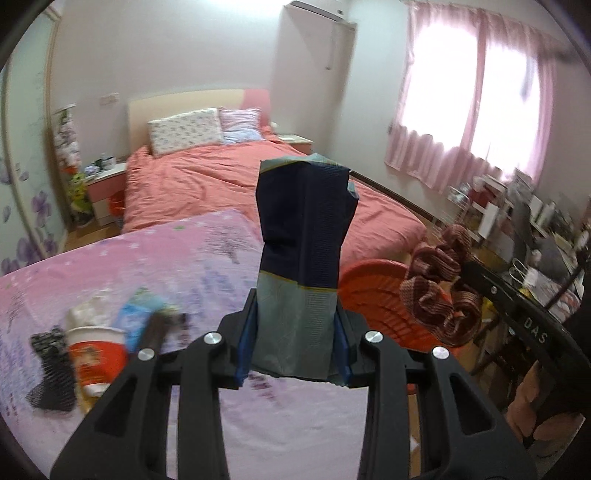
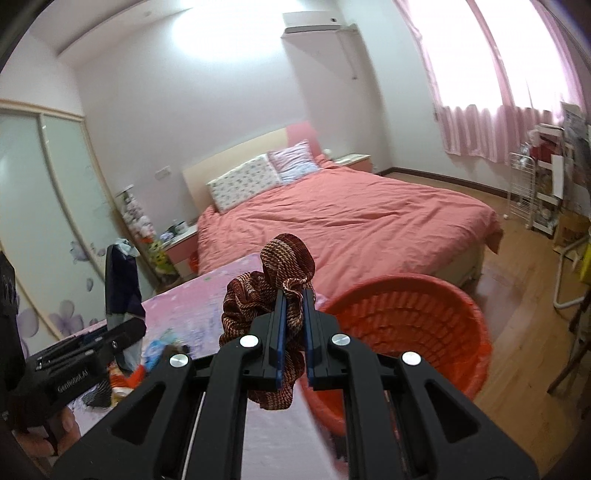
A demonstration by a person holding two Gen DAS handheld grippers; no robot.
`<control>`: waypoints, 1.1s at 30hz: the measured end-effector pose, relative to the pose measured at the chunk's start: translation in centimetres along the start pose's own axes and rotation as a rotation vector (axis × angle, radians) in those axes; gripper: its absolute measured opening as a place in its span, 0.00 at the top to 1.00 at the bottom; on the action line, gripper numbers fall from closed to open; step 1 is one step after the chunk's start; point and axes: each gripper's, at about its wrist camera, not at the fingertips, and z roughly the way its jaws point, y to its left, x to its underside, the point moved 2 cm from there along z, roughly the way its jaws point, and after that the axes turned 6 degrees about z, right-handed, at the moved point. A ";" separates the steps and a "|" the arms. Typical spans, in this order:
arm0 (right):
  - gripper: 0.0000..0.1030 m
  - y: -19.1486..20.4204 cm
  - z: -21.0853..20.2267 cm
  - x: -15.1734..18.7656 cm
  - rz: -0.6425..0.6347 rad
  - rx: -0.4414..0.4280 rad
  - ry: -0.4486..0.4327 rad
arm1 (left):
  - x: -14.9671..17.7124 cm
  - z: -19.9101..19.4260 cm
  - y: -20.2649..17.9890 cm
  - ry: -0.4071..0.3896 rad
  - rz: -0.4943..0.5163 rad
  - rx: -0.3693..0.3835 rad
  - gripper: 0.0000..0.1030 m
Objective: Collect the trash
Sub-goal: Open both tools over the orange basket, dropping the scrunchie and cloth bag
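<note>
1. We're over a surface [image 1: 207, 258] in a pink floral cloth; beyond it a bed [image 2: 343, 218] with a salmon duvet, pink curtains [image 1: 458, 107] at the window.
2. Left hand-held gripper [image 1: 295, 345] clamps a dark blue and grey packet [image 1: 304, 236] upright; right hand-held gripper [image 2: 294, 328] pinches a brown scrunchie [image 2: 269, 291], beside the red basket [image 2: 417, 317].
3. Only the left view shows the cup [image 1: 96, 356] clearly; only the right shows the wooden floor [image 2: 524, 295].

1. Big bed [image 2: 351, 225] with a salmon-pink duvet, two pillows [image 2: 258, 177] up against the headboard.
2. Pink curtains [image 1: 461, 107] over a bright window.
3. Wall AC unit [image 2: 312, 23] up high.
4. Sliding wardrobe doors [image 2: 44, 221] with purple flower decals.
5. Cluttered nightstand [image 1: 105, 188] beside the bed.
</note>
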 end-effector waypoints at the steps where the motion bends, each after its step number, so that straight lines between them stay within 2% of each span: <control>1: 0.92 -1.0 0.2 -0.2 0.012 0.016 -0.001 | 0.0 0.7 -0.9 0.009 0.012 0.014 0.65; 11: 0.92 -6.4 1.8 -1.1 0.105 0.093 0.001 | 0.3 6.7 -7.9 0.074 0.096 0.122 0.65; 15: 0.91 -7.6 2.8 -1.1 0.133 0.107 0.022 | 0.5 8.7 -10.1 0.100 0.125 0.139 0.64; 17: 0.87 -8.3 3.6 -1.1 0.147 0.108 0.048 | 0.8 10.0 -10.8 0.122 0.133 0.139 0.60; 18: 0.85 -8.6 3.9 -1.0 0.156 0.111 0.060 | 0.9 10.4 -10.9 0.131 0.136 0.135 0.58; 19: 0.81 -9.0 4.4 -0.9 0.169 0.115 0.069 | 1.2 11.1 -11.0 0.145 0.139 0.128 0.52; 20: 0.74 -9.5 4.8 -0.8 0.177 0.112 0.081 | 1.4 11.8 -11.0 0.158 0.138 0.119 0.48; 24: 0.61 -9.8 5.3 -0.2 0.179 0.123 0.103 | 2.4 13.1 -10.2 0.194 0.118 0.100 0.46; 28: 0.59 -9.0 4.6 0.2 0.153 0.136 0.099 | 3.0 12.9 -8.3 0.196 0.105 0.058 0.43; 30: 0.54 -8.5 4.4 0.1 0.137 0.139 0.096 | 3.2 12.3 -7.2 0.191 0.094 0.038 0.43; 33: 0.54 -7.8 4.4 0.0 0.102 0.142 0.087 | 3.8 11.0 -5.2 0.180 0.085 -0.009 0.42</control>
